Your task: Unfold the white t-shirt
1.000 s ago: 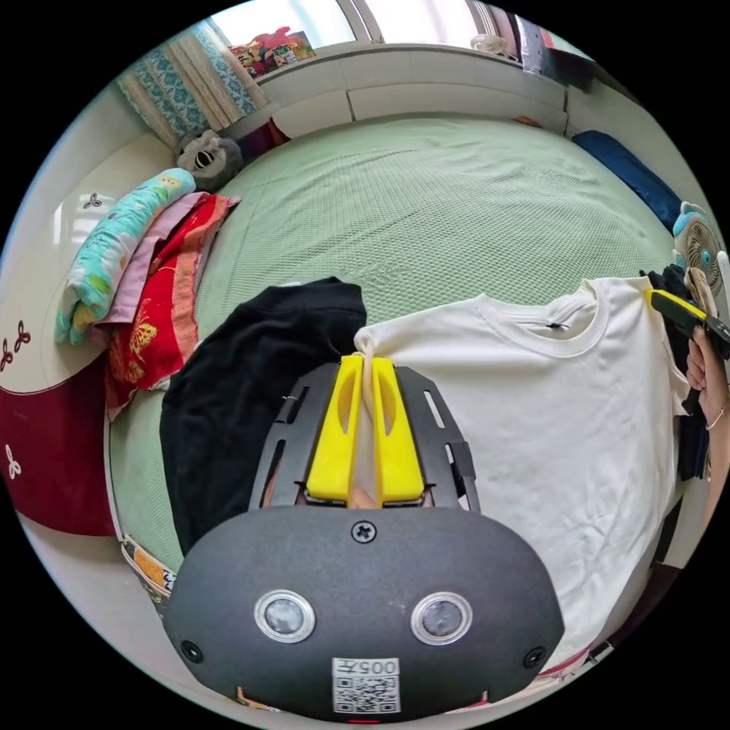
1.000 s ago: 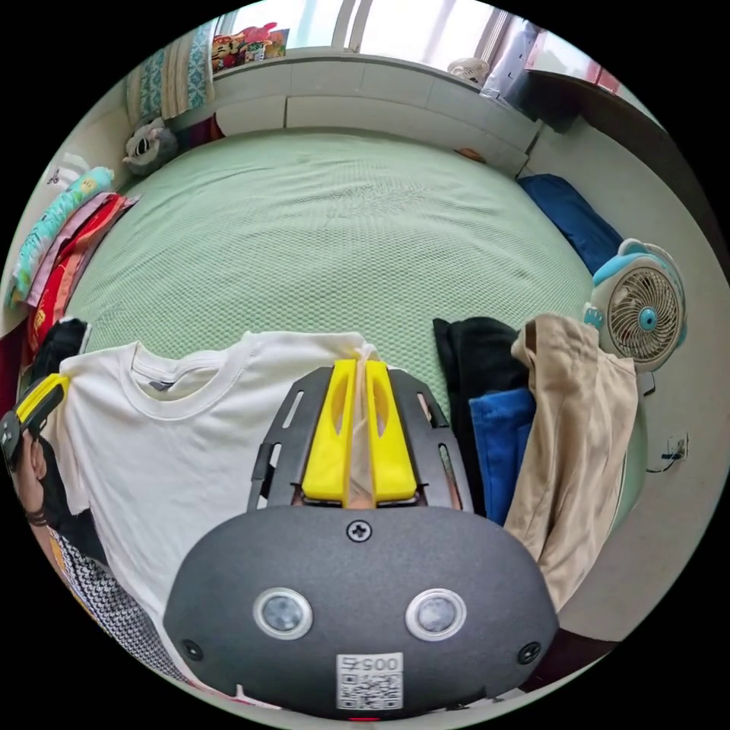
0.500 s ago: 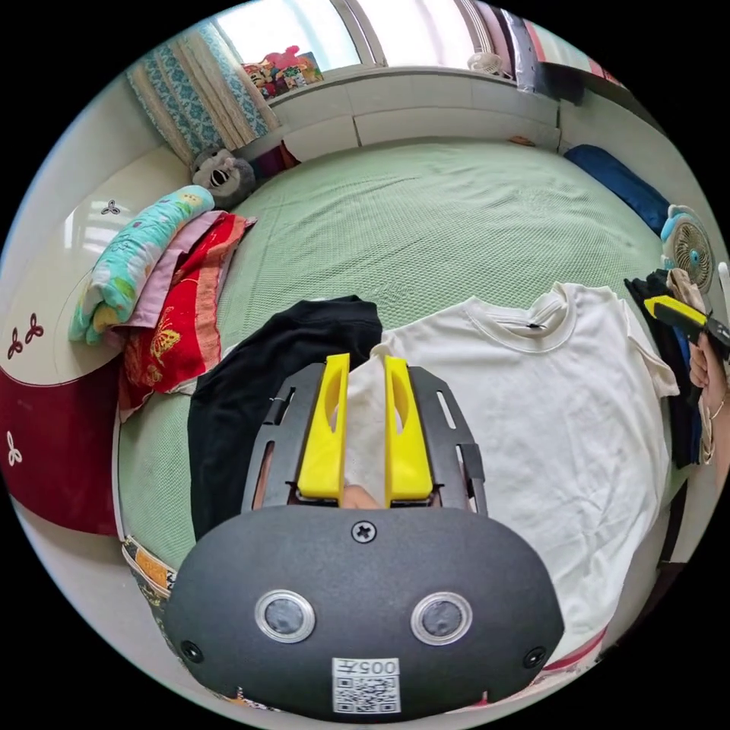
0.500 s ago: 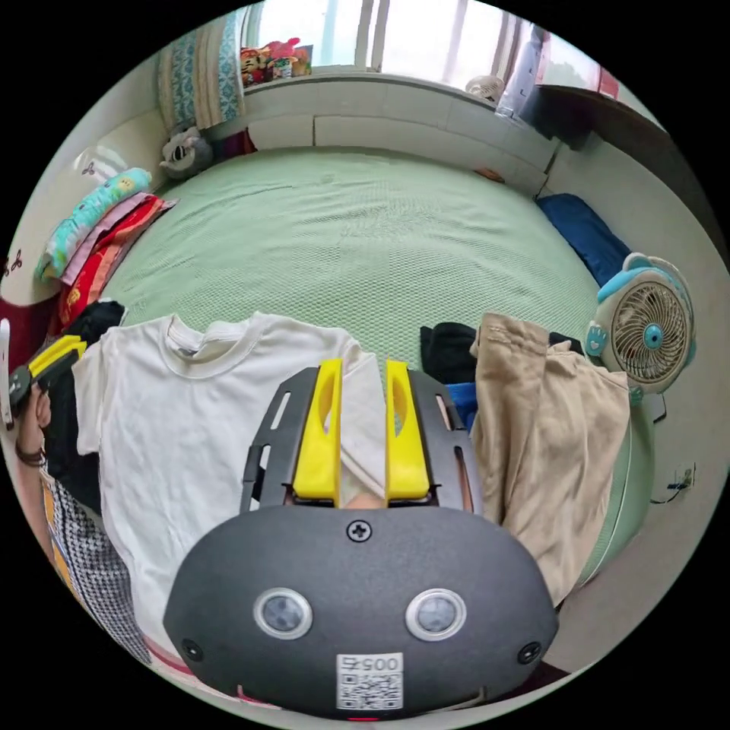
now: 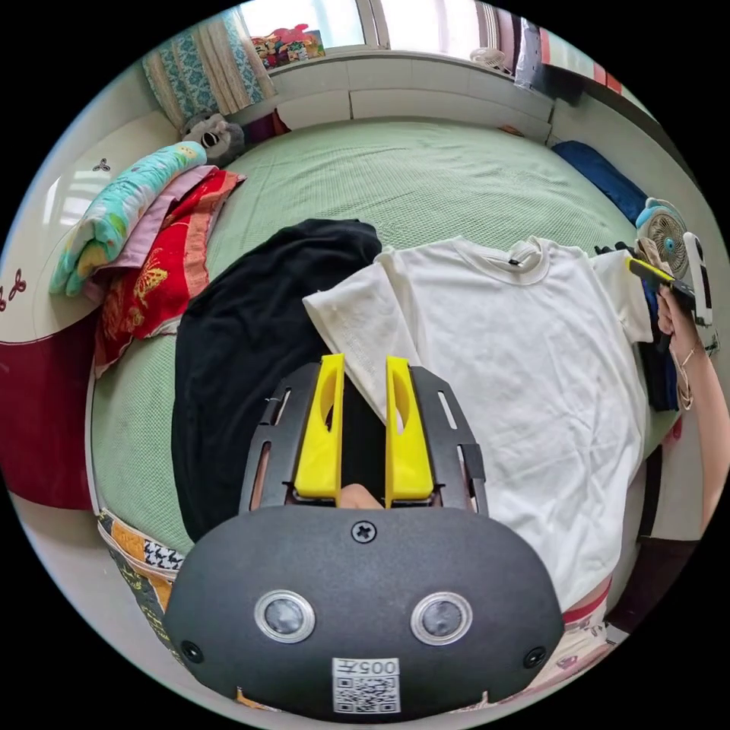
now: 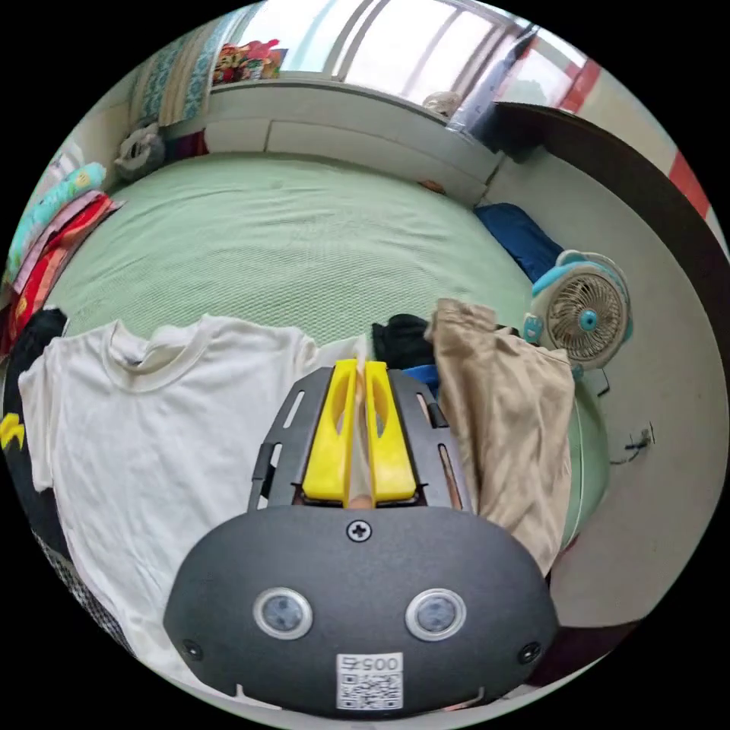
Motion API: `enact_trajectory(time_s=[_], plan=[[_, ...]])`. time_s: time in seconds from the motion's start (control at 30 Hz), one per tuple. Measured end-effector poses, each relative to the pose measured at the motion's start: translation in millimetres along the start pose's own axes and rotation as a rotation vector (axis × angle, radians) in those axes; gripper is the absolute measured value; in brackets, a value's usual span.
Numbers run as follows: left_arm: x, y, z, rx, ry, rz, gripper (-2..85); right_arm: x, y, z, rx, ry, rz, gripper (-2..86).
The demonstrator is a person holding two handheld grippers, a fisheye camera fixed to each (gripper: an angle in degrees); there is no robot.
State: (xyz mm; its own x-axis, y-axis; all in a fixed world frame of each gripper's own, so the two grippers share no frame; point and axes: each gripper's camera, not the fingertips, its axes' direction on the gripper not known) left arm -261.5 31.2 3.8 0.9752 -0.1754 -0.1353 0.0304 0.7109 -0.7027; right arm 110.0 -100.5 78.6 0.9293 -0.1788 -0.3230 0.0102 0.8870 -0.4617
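While the black garment [image 5: 243,342] lies at the far left of the green bed [image 5: 426,182], the left gripper [image 5: 363,365] hangs with jaws spread, holding nothing, just over the near sleeve. Centre stage, the white t-shirt [image 5: 525,357] lies front up, body flat, collar away from us. Over on the right, the right gripper [image 6: 355,372] is pressed together on the other sleeve's edge. Looks nearly done: only that sleeve to lay down and release.
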Motion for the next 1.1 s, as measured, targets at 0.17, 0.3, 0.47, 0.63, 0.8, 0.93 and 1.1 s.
enact_trajectory(time_s=[0.17, 0.3, 0.47, 0.63, 0.8, 0.93, 1.1], plan=[[-15.0, 14.9, 0.4, -0.016, 0.042, -0.040, 10.9, 19.6, 7.0, 14.3, -0.067, -0.083, -0.035, -0.4], [-25.4, 20.7, 5.5, -0.028, 0.075, -0.075, 11.4, 10.7, 11.5, 8.1, -0.086, -0.111, -0.099, 4.6], [-18.9, 18.0, 13.8, -0.044, 0.125, -0.074, 11.5, 26.9, 32.9, -16.6, -0.025, -0.178, -0.100, 6.4], [-20.3, 16.2, 16.9, -0.065, 0.075, -0.131, 7.8, 48.9, 66.6, -27.6, -0.009, -0.227, -0.101, 6.4], [-33.9, 21.9, -7.0, -0.042, -0.124, -0.197, 1.6, 62.1, 119.4, -34.4, -0.028, -0.290, -0.132, 6.4], [-46.1, 41.3, -14.3, -0.095, -0.157, -0.211, 2.0, 68.4, 173.7, -42.1, -0.057, -0.316, -0.180, 6.4], [-15.7, 81.4, -41.2, -0.039, -0.029, -0.130, 7.0, 74.9, 229.9, -43.4, -0.089, -0.349, -0.166, 7.1]])
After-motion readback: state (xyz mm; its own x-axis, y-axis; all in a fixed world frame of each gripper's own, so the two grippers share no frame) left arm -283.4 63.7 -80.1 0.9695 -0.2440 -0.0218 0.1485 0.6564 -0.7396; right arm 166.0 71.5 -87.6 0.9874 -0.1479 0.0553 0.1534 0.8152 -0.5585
